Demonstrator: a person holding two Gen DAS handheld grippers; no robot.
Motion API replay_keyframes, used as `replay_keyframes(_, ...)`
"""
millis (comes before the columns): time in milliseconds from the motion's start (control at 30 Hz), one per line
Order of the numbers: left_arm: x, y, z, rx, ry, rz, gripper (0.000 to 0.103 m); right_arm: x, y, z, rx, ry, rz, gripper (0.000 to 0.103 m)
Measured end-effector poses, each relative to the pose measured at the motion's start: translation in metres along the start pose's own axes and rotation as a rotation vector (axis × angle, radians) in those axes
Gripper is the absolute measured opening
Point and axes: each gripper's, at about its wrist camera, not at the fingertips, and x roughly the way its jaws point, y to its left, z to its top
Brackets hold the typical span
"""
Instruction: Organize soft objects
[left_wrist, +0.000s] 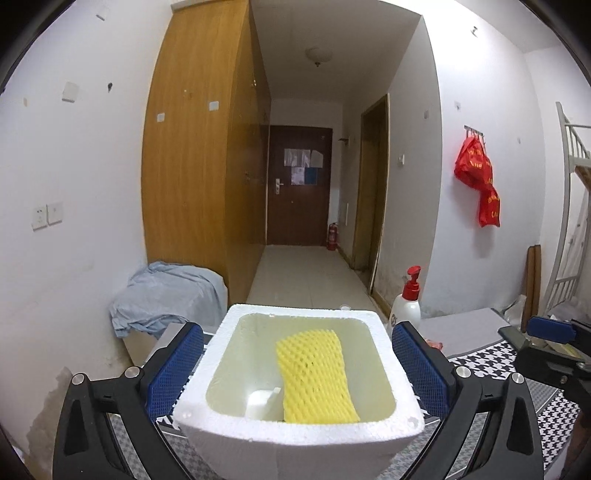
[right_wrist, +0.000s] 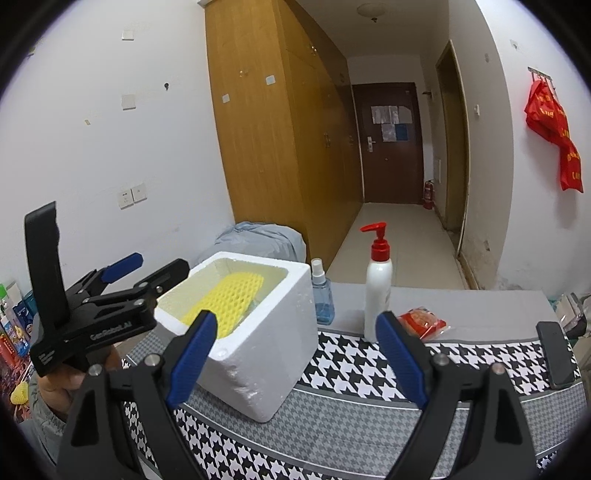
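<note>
A white foam box (left_wrist: 295, 432) stands on the houndstooth cloth, with a yellow foam net (left_wrist: 314, 376) and a small white foam piece (left_wrist: 262, 402) inside it. My left gripper (left_wrist: 295, 362) is open, its blue pads either side of the box near the rim, not pressing it. In the right wrist view the box (right_wrist: 258, 354) and net (right_wrist: 225, 299) sit left of centre, with the left gripper (right_wrist: 147, 273) beside them. My right gripper (right_wrist: 295, 354) is open and empty over the cloth, right of the box. A red snack packet (right_wrist: 421, 321) lies by the white bottle.
A white pump bottle (right_wrist: 376, 291) and a blue spray bottle (right_wrist: 321, 295) stand behind the box. A dark phone-like slab (right_wrist: 554, 354) lies at the cloth's right edge. A blue cloth-covered bin (left_wrist: 166, 295) sits by the wardrobe. Clutter lies on the floor at left.
</note>
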Motion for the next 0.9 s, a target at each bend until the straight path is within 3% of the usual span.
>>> replay_keyframes(400, -0.053, -0.008, -0.002, -0.005, -0.046, 0.032, 0.102, -0.028, 0.016, -0.005, -0.062, -0.066, -0.018, 0.091)
replay_keyframes(533, -0.072, -0.012, -0.003, -0.004, -0.067, 0.051, 0.102, -0.044, 0.022, -0.008, -0.088, -0.102, -0.019, 0.099)
replay_keyframes(900, -0.107, -0.028, -0.015, 0.007, -0.083, 0.06, 0.102, -0.076, 0.026, -0.02, -0.111, -0.143, -0.022, 0.103)
